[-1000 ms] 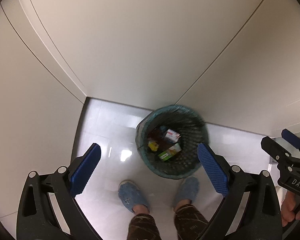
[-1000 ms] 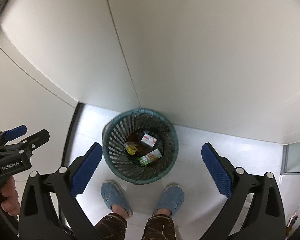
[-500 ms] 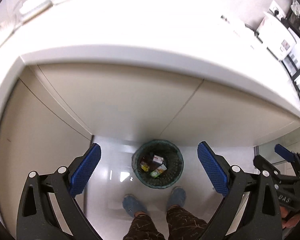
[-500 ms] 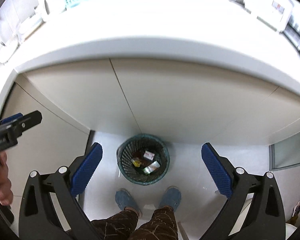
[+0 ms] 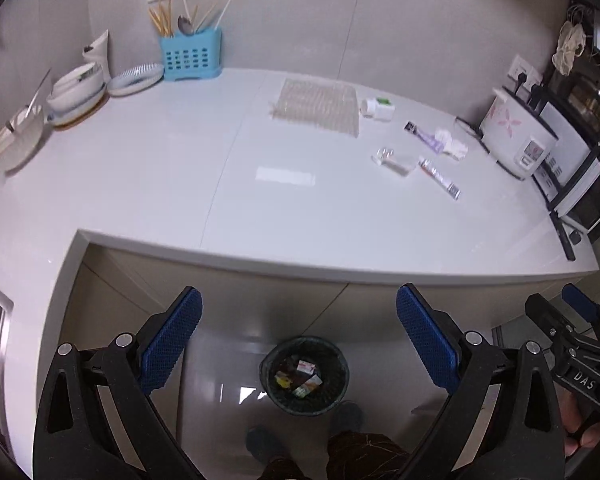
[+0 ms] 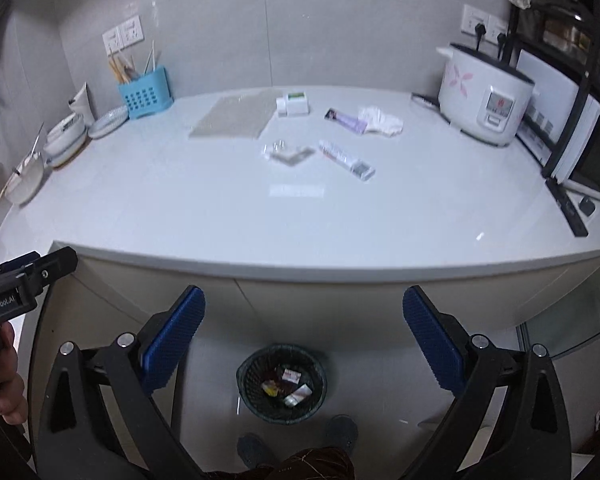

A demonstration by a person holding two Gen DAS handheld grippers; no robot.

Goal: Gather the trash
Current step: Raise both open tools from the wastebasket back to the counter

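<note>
- White countertop (image 6: 204, 216) is where the leftover trash is found: a clear plastic wrapper (image 6: 290, 155), a long stick packet (image 6: 346, 159), a purple sachet (image 6: 346, 120), a crumpled tissue (image 6: 380, 120) and a small white carton (image 6: 294, 104), all clustered toward the back right, well apart from the front edge.
- Both tools are held wide with nothing between the pads: the left gripper (image 5: 298, 344) and the right gripper (image 6: 302, 346) are seen above the floor in front of the counter, with the mesh bin (image 6: 281, 384) down below, already loaded with a few cartons.
- Orientation: the stick packet's long axis is laid diagonally, running from back-left to front-right in the right wrist view. The purple sachet is angled much the same way. The clear wrapper is bent into a shallow V (hard to read, it's see-through).
- What could go wrong, as a guess:
  - The stick packet could be pinched along its length instead of across it, so it may be pushed around on the slick top rather than picked up.
  - The flat clear wrapper may be skated over, since almost no edge is offered to the pads.
  - The rice cooker (image 6: 484, 100) sits near the tissue, so it could be bumped on a sloppy reach.
  - The woven mat (image 6: 232, 118) just beside the carton might get mistaken for trash.
</note>
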